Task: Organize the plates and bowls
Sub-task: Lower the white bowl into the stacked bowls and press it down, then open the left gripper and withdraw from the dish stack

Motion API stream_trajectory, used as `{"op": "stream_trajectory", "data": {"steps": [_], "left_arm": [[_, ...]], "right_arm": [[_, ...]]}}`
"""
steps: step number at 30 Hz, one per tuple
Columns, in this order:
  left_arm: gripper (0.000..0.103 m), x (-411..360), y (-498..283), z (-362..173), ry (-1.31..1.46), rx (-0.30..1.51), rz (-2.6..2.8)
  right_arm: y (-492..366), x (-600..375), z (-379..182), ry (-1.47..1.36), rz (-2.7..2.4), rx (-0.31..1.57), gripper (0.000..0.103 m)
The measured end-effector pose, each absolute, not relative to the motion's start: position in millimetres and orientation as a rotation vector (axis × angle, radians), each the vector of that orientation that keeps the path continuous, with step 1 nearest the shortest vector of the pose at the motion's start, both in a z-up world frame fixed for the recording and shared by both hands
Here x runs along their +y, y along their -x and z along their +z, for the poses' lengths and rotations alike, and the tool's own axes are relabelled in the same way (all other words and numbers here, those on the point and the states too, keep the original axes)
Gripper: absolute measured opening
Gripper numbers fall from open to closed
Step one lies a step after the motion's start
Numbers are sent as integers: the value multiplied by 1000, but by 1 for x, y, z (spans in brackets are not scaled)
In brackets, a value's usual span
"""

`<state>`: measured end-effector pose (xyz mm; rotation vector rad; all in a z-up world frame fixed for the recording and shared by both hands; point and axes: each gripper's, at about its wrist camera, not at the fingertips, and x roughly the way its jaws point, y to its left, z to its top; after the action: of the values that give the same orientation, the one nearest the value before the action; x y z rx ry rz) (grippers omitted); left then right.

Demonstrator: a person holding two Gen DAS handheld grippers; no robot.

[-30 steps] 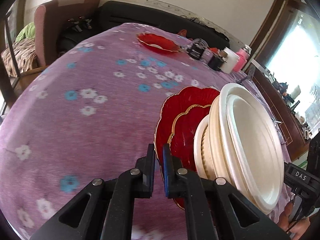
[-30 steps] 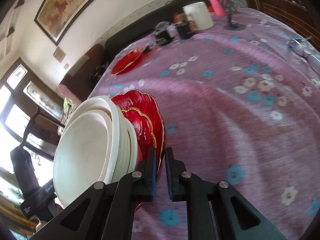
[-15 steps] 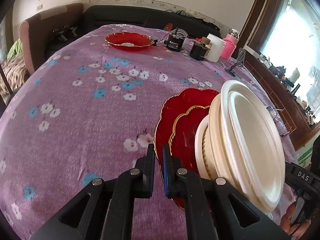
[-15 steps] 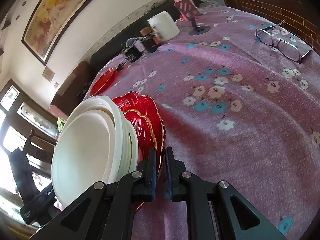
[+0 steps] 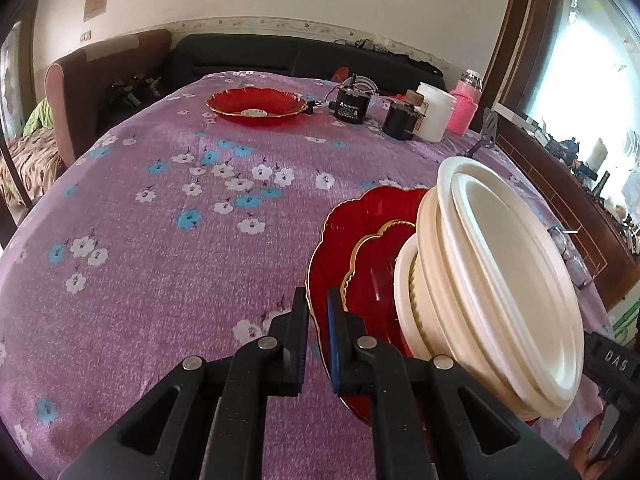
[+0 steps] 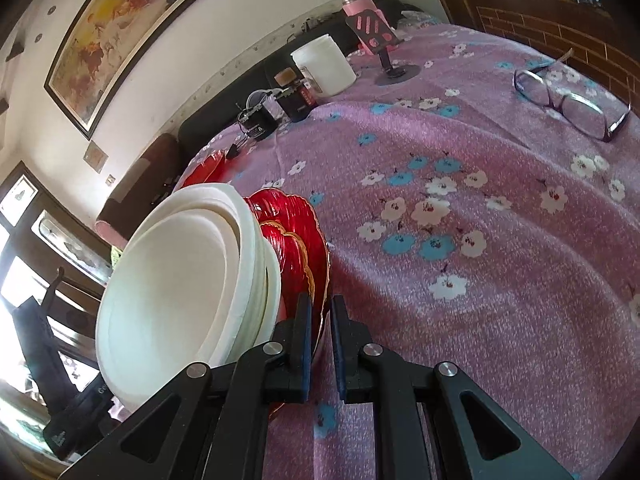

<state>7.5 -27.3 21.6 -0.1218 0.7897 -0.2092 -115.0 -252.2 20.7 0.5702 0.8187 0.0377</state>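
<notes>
My left cam sits low behind the left hand-held gripper [image 5: 318, 312], looking across the table [image 5: 160, 220] toward the sofa. My right cam does the same behind the right hand-held gripper [image 6: 320, 320], angled toward the window side. Both catch the plate stack [image 5: 480, 280] up close, from opposite sides.

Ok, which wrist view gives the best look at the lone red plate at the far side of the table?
The left wrist view: the lone red plate shows whole, scalloped gold rim and pale centre, on the purple tablecloth. In the right wrist view only a red sliver shows above the carried white plates.
</notes>
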Motion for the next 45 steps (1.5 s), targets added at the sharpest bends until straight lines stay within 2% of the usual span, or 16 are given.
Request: {"op": "stream_trajectory", "data": {"steps": [20, 45], "left_arm": [[7, -35, -18, 21, 114, 761, -141], [7, -37, -28, 16, 111, 768, -137]], "right_arm": [[98, -240, 21, -465, -24, 769, 10], [95, -241, 20, -474, -33, 763, 12]]}}
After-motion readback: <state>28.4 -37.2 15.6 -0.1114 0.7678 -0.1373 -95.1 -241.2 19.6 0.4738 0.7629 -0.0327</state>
